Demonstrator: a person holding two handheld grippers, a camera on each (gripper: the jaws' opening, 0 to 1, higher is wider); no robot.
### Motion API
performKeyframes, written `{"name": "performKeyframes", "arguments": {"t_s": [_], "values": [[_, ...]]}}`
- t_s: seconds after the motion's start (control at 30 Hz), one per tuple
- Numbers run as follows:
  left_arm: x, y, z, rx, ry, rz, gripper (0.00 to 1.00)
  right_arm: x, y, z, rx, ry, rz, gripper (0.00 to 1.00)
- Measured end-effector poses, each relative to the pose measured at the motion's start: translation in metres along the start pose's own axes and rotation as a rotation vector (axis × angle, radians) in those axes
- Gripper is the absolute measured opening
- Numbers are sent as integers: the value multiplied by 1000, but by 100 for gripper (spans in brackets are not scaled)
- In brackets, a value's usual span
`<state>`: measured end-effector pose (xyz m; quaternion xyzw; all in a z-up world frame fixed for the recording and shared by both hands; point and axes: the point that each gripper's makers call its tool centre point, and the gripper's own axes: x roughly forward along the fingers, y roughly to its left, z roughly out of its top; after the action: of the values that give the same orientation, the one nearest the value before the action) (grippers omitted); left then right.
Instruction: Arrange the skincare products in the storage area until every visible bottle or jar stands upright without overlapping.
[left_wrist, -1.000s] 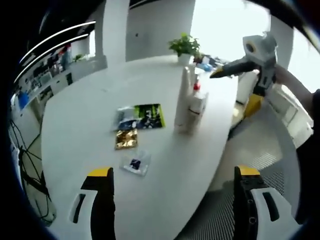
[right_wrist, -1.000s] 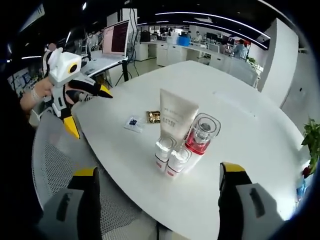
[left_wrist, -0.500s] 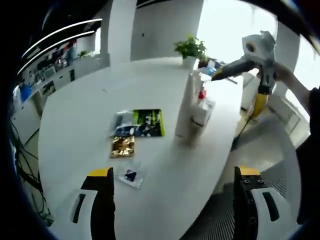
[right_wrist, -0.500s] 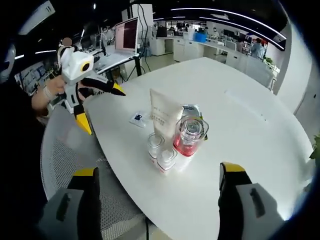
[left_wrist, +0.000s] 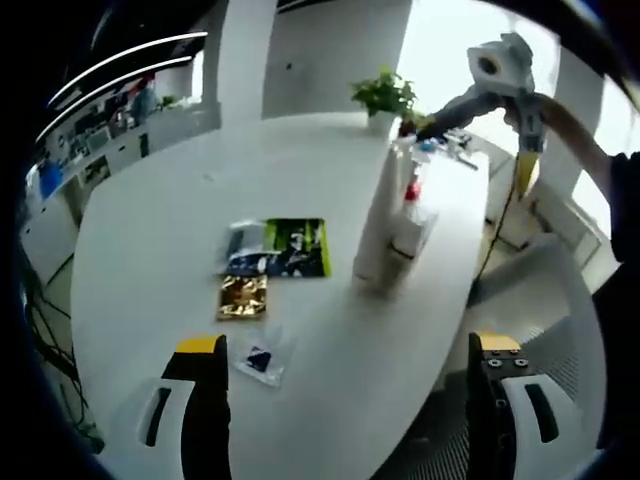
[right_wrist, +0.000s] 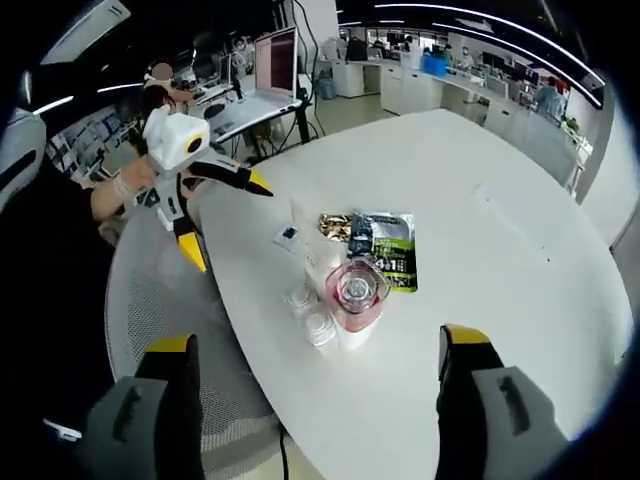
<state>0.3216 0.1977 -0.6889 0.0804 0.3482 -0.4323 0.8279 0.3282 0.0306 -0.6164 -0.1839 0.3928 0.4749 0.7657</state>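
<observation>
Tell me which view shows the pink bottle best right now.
The right gripper view: the pink bottle sits near the middle, seen from above, cap and body clear. In the left gripper view the pink bottle is mostly hidden behind the white tube, with just a red sliver showing.

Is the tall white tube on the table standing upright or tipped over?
Upright. In the left gripper view the white tube rises vertically from the table, beside the pink bottle and small jars.

White table (left_wrist: 150, 230), upright bottles (left_wrist: 392, 215), flat sachets (left_wrist: 275, 247)

Black tool (left_wrist: 345, 420) jaws w/ yellow tips
</observation>
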Motion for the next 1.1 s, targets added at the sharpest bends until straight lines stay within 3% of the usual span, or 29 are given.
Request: {"name": "performKeyframes", "arguments": {"t_s": [0.43,0.8,0.9,1.1], "values": [[9,7,5,-10,8,-13,97,-22,-35,34,-53,26,44,100],[19,15,9,-16,26,-29,97,-25,-70,61,-39,15,44,100],[22,18,10,-19,28,-32,97,-23,-84,73,-29,7,34,100],[30,24,15,-41,21,-40,96,-6,-109,79,-10,30,17,99]]}}
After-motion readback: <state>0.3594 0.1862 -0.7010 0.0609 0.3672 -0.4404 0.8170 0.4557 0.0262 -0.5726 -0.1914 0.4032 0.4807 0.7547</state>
